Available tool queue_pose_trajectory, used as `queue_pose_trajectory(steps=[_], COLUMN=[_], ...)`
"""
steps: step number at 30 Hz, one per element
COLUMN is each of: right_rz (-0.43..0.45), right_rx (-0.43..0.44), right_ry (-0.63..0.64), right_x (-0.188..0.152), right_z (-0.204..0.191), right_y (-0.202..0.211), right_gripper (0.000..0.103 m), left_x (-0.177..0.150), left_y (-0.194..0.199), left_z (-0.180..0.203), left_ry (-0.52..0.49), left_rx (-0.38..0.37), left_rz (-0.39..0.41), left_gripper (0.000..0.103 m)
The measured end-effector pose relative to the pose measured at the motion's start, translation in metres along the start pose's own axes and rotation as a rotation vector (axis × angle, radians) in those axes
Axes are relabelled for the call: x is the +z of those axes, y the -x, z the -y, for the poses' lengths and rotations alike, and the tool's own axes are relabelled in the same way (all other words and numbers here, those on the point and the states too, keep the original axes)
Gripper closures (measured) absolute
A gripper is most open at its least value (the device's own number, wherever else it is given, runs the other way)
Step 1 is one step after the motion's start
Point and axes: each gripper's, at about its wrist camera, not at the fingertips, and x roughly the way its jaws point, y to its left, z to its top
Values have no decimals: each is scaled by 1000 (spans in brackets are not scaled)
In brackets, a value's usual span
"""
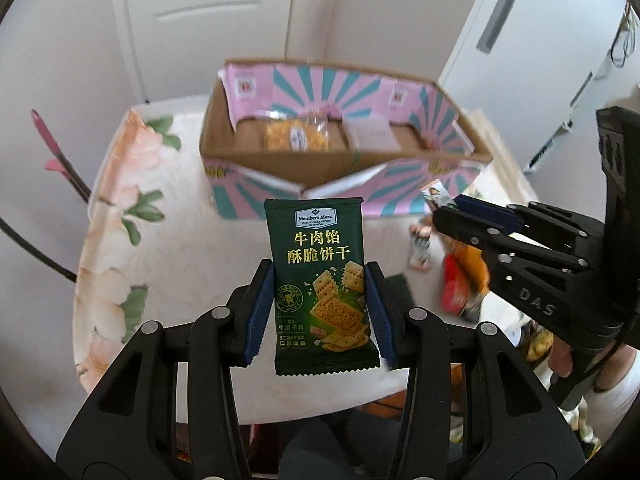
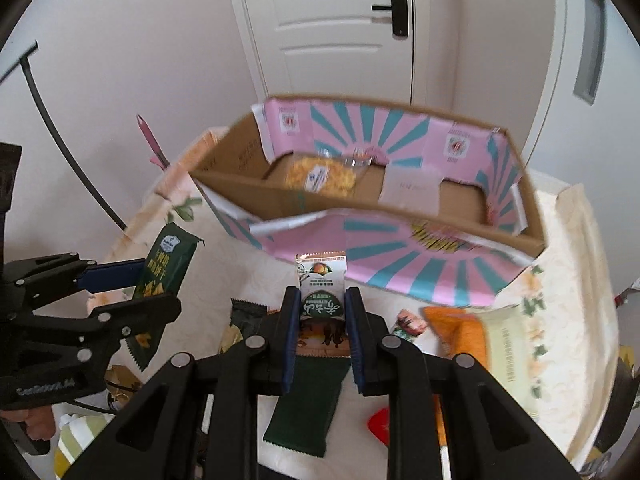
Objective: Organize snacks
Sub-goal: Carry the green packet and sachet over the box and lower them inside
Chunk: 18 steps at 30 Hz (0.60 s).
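Standing upright in the left tool (image 1: 318, 300), green cracker packet (image 1: 320, 280) points its long axis up.

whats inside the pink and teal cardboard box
Inside the pink and teal cardboard box: a clear bag of yellow snacks and a white paper sheet. The near wall hides the front floor.

The box (image 2: 400, 248) sits on the counter (image 2: 568, 280) at 12 o'clock, a packet (image 2: 320, 178) inside; loose snacks (image 2: 456, 332) lie before it at 3 o'clock

White panelled door (image 2: 332, 28) with black handle (image 2: 396, 8) — pale walls, floral-clothed table (image 1: 168, 248).
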Motion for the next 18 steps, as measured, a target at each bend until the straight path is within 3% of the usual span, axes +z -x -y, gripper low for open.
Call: queue_pose_trajectory(steps=[9, 18], right_rz=[95, 107], right_rx=[-8, -52], right_ry=[24, -33], right_x=[37, 80], right_z=[36, 69], right_y=[55, 46], right_gripper=[82, 82], left_x=[52, 125], left_y=[23, -4], left_z=[35, 46], left_ry=[17, -51], left_rx=[13, -3], left_rz=[104, 105], left_gripper=[62, 62])
